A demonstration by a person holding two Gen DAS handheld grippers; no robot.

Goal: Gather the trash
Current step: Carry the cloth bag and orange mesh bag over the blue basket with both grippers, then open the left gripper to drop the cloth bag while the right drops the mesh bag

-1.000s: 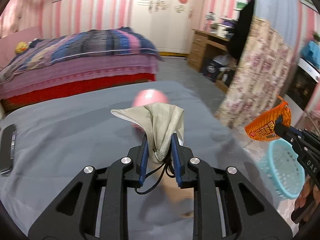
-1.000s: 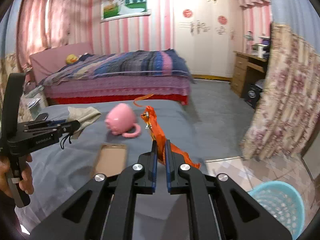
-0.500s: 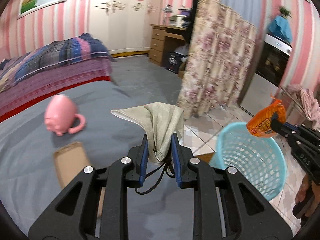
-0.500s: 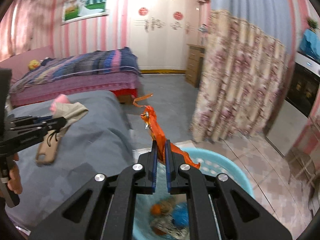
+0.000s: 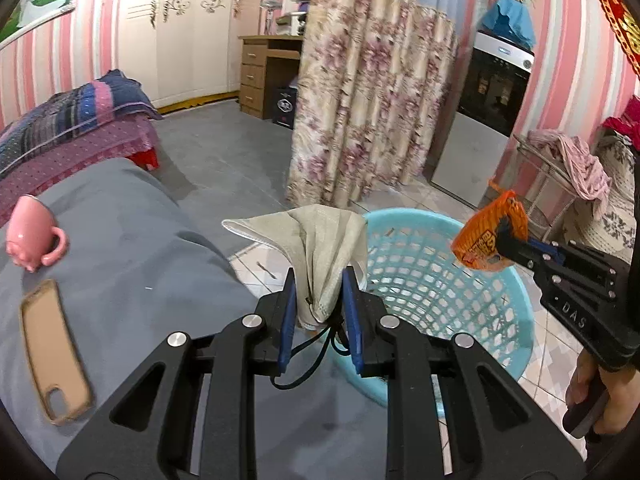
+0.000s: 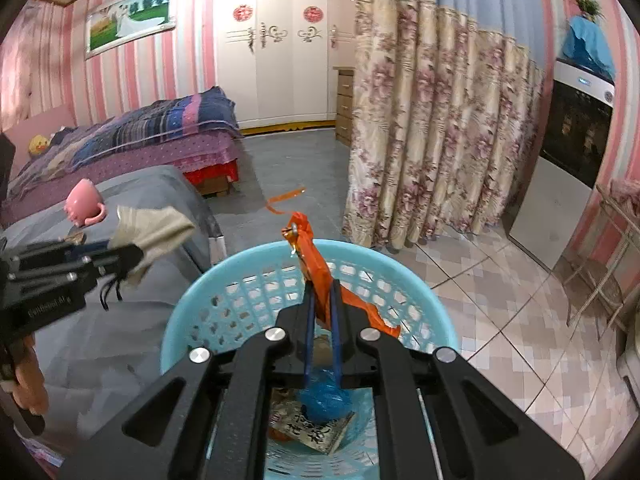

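My left gripper (image 5: 319,286) is shut on a crumpled beige face mask (image 5: 320,240) with black ear loops, held over the table's right edge beside the light blue trash basket (image 5: 472,264). My right gripper (image 6: 321,294) is shut on an orange snack wrapper (image 6: 316,268) and holds it directly above the basket (image 6: 208,280). The wrapper (image 5: 490,238) and right gripper (image 5: 516,246) also show in the left wrist view, over the basket's far rim. The mask (image 6: 154,228) and left gripper (image 6: 124,256) show at the left of the right wrist view. A blue wad (image 6: 326,398) and a printed packet (image 6: 308,426) lie in the basket.
A grey-covered table (image 5: 132,248) holds a pink pig mug (image 5: 30,236) and a tan phone case (image 5: 52,346). A floral curtain (image 5: 368,112) hangs behind the basket. A bed (image 6: 132,140), a wooden desk (image 5: 264,68) and a dark oven (image 5: 496,92) stand around the tiled floor.
Both grippers swung right from over the table to the basket. The wrapper now hangs over the basket's inside and the mask sits beside its near rim. Both grips stayed shut.
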